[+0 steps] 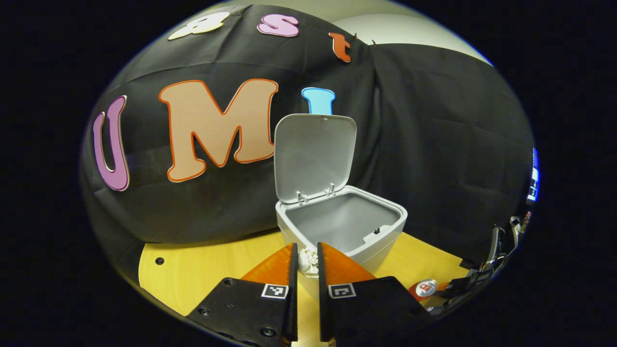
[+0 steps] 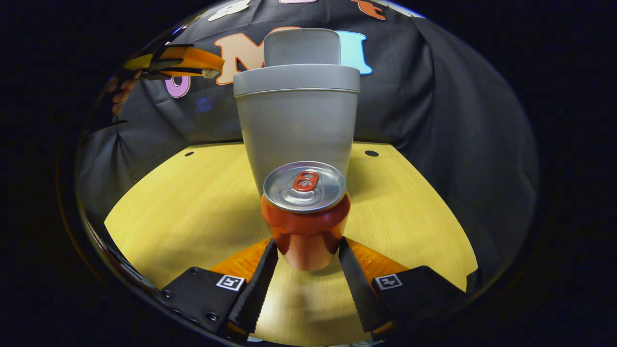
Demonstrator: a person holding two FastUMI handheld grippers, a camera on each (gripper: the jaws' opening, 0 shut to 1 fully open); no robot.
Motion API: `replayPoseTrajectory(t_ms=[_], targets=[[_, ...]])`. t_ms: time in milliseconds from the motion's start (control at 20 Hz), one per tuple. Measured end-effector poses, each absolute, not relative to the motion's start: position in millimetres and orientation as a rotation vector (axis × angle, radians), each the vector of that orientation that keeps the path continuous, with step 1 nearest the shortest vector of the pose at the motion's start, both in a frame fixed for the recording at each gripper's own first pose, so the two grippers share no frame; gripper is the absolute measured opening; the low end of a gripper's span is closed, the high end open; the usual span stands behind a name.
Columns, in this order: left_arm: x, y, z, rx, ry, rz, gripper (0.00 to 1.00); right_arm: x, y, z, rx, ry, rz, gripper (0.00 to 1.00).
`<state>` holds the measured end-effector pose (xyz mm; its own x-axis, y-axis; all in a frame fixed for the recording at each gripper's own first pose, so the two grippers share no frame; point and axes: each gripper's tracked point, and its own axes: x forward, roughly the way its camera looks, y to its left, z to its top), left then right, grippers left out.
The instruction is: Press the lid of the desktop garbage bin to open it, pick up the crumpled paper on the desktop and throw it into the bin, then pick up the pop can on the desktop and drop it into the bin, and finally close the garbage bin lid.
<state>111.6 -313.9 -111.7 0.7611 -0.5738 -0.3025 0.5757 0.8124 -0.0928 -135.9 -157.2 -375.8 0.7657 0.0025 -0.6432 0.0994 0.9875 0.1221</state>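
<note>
The grey bin (image 1: 381, 241) stands on the table with its lid (image 1: 313, 154) raised upright at the back. My left gripper (image 1: 307, 248) is shut on the white crumpled paper (image 1: 308, 262), held just short of the bin's near rim. From the right gripper view, this left gripper (image 2: 214, 67) hangs level with the rim, left of the bin (image 2: 296, 125), with the paper (image 2: 210, 73) at its tips. The red pop can (image 2: 306, 212) stands upright before the bin. My right gripper (image 2: 307, 246) is open, its fingertips flanking the can's lower sides.
The yellow wooden table (image 2: 183, 207) has small dark holes (image 2: 371, 153) near its back edge. Black cloth walls close in behind and to both sides. The can (image 1: 426, 288) and the right gripper (image 1: 462, 284) sit low at the right of the left gripper view.
</note>
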Motion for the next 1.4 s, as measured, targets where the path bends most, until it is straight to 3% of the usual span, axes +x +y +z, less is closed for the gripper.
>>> replayPoseTrajectory(t_ms=[950,1200,1250,1400], targets=[[129,-377,-120,-0.006,0.318,-0.732,0.16,-148,-187,-382,0.18,0.721,-0.146,0.83],[126,-381,-131,0.014,0.331,-0.74,0.33,-142,-196,-360,0.194,0.682,-0.16,0.82],[126,-383,-132,0.008,0.333,-0.749,0.31,-138,-197,-355,0.192,0.671,-0.162,0.82],[126,-380,-133,0.013,0.332,-0.747,0.57,-120,-203,-335,0.194,0.634,-0.161,0.83]])
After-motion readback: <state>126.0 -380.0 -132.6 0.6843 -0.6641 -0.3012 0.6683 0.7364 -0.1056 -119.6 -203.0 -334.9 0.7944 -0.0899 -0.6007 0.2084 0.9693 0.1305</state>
